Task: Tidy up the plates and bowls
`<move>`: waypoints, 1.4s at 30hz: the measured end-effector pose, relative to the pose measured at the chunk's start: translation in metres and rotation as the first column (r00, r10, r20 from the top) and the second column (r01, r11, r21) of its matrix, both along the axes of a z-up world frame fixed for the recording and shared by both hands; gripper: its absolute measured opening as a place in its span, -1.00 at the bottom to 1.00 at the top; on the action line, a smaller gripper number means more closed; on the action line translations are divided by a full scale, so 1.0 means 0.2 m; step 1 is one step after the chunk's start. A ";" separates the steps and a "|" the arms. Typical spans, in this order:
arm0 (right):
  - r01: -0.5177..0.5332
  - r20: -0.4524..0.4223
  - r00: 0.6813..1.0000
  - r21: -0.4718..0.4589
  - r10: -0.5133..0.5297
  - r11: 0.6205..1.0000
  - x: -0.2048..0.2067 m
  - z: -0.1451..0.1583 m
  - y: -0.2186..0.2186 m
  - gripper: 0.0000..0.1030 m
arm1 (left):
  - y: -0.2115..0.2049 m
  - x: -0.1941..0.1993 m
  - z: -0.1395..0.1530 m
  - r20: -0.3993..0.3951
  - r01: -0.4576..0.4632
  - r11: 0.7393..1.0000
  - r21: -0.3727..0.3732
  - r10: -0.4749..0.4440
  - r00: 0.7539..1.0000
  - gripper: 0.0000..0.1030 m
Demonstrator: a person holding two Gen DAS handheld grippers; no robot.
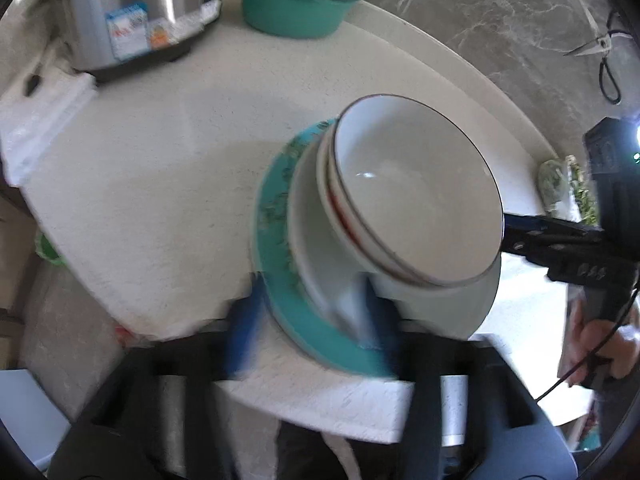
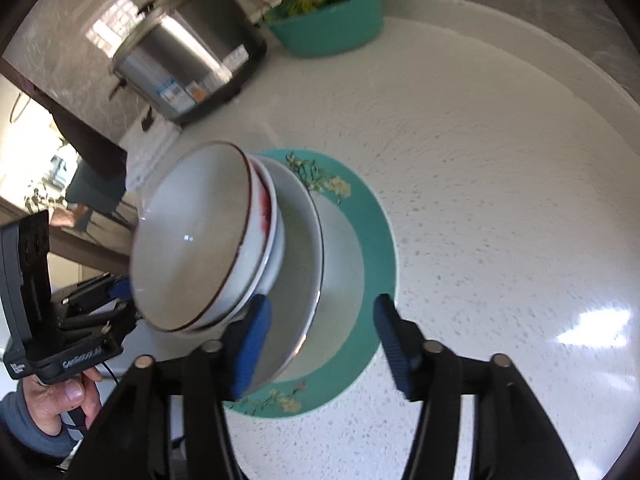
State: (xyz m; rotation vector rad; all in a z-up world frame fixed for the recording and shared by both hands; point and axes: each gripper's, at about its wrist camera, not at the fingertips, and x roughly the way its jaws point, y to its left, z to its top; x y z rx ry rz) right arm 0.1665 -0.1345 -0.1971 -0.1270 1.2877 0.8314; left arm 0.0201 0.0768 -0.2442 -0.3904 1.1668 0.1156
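Left wrist view: stack sits on the white desk (image 1: 160,184) near its front edge. Teal plate (image 1: 280,300) at bottom, white plate (image 1: 328,276) on it, two nested white bowls (image 1: 412,188) on top, the lower with a red mark. Left claw (image 1: 308,324) open, blue pads straddling the near rim of both plates; frame blurred, contact unclear. Right claw (image 1: 516,236) comes in from the right at the top bowl's rim; cannot tell its state here. Steel cooker (image 1: 136,12) and teal basin of greens (image 1: 296,4) at the back.

Right wrist view: same stack on desk (image 2: 500,180), teal plate (image 2: 380,240) lowest, white plate (image 2: 340,248), bowls (image 2: 192,240) on top. Right claw (image 2: 320,344) open, left finger (image 2: 252,344) at the white plate's rim, other finger over the teal plate. Left claw (image 2: 116,292) partly hidden behind the bowls. Cooker (image 2: 184,64), basin (image 2: 332,20) behind.
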 end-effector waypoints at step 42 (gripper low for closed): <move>0.469 0.437 0.778 0.074 -0.451 0.880 -0.89 0.91 -0.43 1.00 | -0.53 -0.43 1.01 0.152 0.043 0.962 0.268 -0.087 0.985 1.00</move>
